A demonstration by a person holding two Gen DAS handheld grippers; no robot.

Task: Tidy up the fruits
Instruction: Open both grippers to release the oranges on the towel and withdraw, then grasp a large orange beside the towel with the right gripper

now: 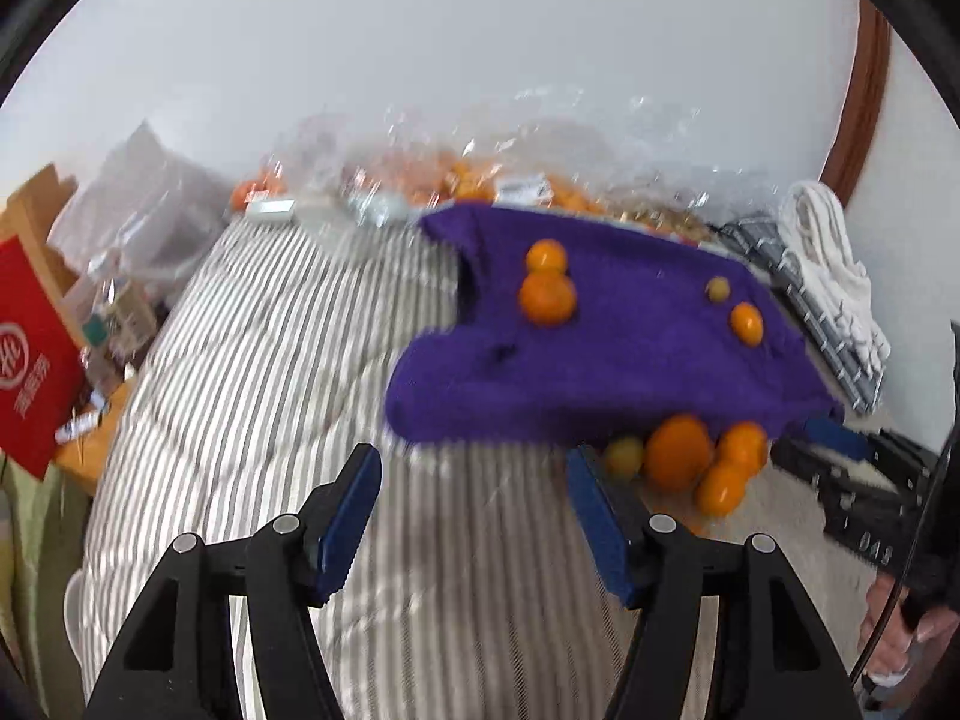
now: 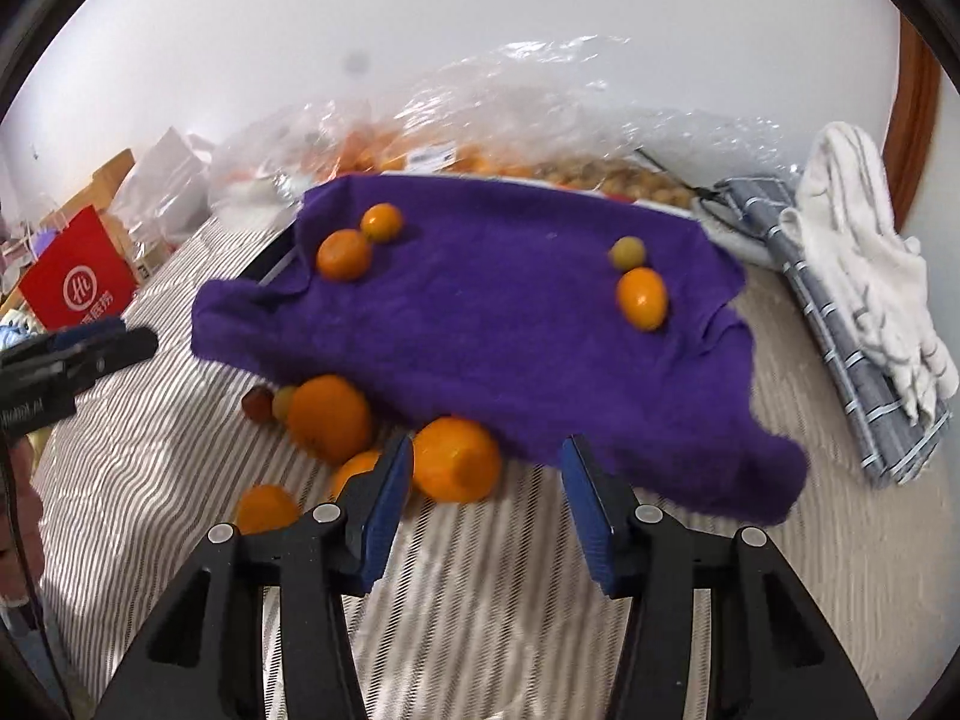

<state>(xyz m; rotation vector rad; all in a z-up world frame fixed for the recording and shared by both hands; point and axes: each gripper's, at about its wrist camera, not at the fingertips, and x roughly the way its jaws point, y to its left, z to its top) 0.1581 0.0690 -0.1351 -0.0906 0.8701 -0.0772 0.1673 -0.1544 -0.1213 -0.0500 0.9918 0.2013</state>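
A purple towel (image 1: 624, 348) (image 2: 492, 324) lies draped over a raised surface on the striped bed. On it sit two oranges (image 1: 546, 297) (image 2: 343, 254), a small orange fruit (image 1: 747, 324) (image 2: 642, 299) and a small green fruit (image 1: 717, 288) (image 2: 627, 252). Several oranges (image 1: 678, 452) (image 2: 457, 459) and a green fruit (image 1: 624, 456) lie on the bed at the towel's near edge. My left gripper (image 1: 474, 516) is open and empty, just short of the towel. My right gripper (image 2: 487, 507) is open and empty, one finger beside an orange.
Clear plastic bags of fruit (image 1: 480, 180) (image 2: 480, 144) lie behind the towel. Folded blue and white cloths (image 1: 828, 276) (image 2: 858, 300) sit at right. A red bag (image 1: 30, 354) (image 2: 78, 288) and clutter stand at left. The other gripper shows at each view's side (image 2: 66, 360).
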